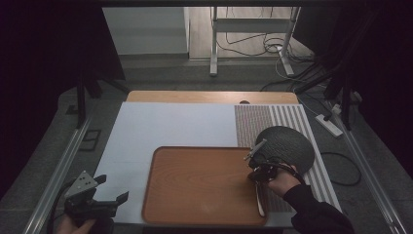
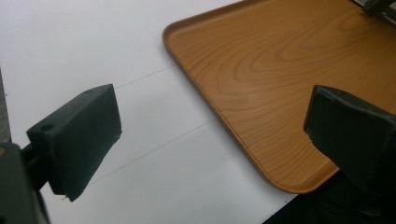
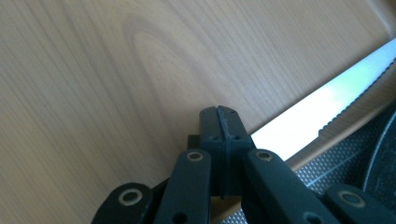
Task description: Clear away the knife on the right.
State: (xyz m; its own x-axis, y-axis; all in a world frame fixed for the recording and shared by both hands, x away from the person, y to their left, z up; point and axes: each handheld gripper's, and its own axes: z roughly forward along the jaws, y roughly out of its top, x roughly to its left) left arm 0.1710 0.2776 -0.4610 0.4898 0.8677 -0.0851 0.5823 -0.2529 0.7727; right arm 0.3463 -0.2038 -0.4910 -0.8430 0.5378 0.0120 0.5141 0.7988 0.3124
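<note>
A wooden tray (image 1: 151, 195) (image 2: 261, 70) (image 3: 93, 70) lies on the white sheet (image 1: 165, 122). A serrated knife (image 1: 260, 202) (image 3: 317, 107) rests along the tray's right rim. My right gripper (image 1: 254, 176) (image 3: 222, 116) hangs over that rim, its jaws pressed flat together with nothing visible between them. The blade runs out of sight behind their tips, and I cannot tell whether they touch it. My left gripper (image 1: 112, 187) (image 2: 212, 116) stands open and empty over the sheet, left of the tray's near corner.
A dark round plate (image 1: 287, 144) (image 3: 383, 154) sits on a striped mat (image 1: 251, 122) to the right of the tray, just behind my right hand. The table's front edge runs close below the tray.
</note>
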